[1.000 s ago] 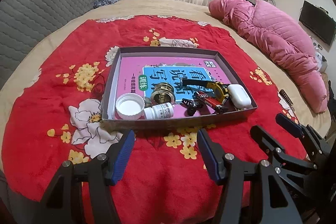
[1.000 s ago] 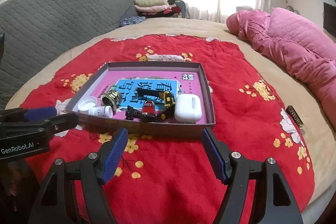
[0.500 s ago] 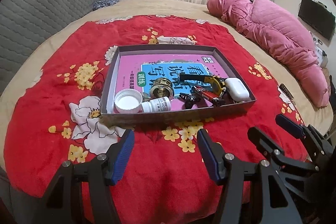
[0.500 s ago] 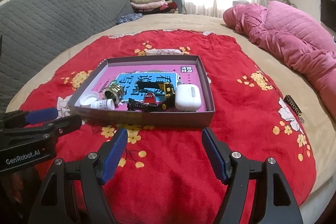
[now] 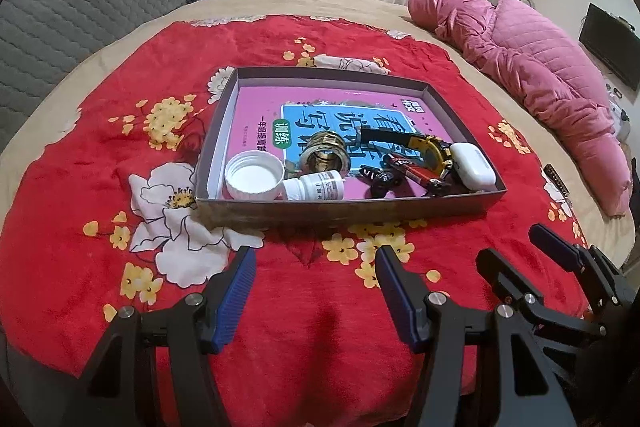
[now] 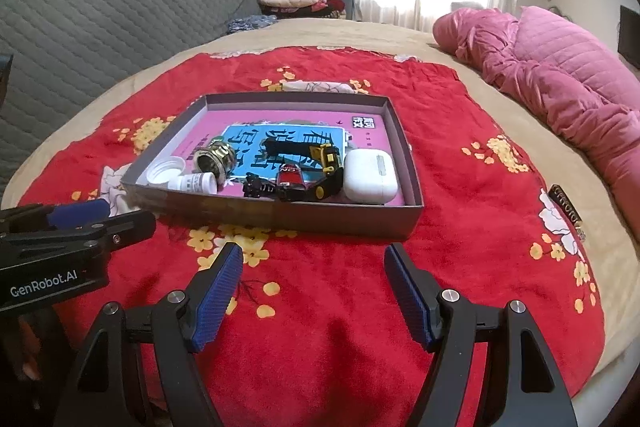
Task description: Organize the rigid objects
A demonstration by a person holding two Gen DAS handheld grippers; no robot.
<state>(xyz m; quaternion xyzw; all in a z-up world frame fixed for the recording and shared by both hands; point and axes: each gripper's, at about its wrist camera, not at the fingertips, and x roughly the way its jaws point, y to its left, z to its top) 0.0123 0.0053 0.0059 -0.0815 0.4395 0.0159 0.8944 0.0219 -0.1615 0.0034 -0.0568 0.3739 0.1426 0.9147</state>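
Hovering over the red floral blanket short of the shallow grey box, the left gripper and the right gripper both have their blue-padded fingers spread wide and hold nothing.

All the loose items crowd the box's near edge, on top of a pink workbook lying flat inside it. From the near left corner: a white jar lid, a small white pill bottle on its side, a brass threaded fitting, a black clip, a red-and-black cylinder, perhaps a battery, a yellow-and-black toy vehicle, and a white earbud case at the near right corner.

Everything looks stiff and light, except the fitting, which is probably heavier. The earbud case is smooth and rounded, likely slippery; pinching across its narrow sides seems safest. The bottle could roll, so grip it across the body.

The box's near wall blocks a low approach, and the cylinder, clip and toy touch or nearly touch, leaving little room for fingers. A small dark bar lies on the blanket well right of the box.
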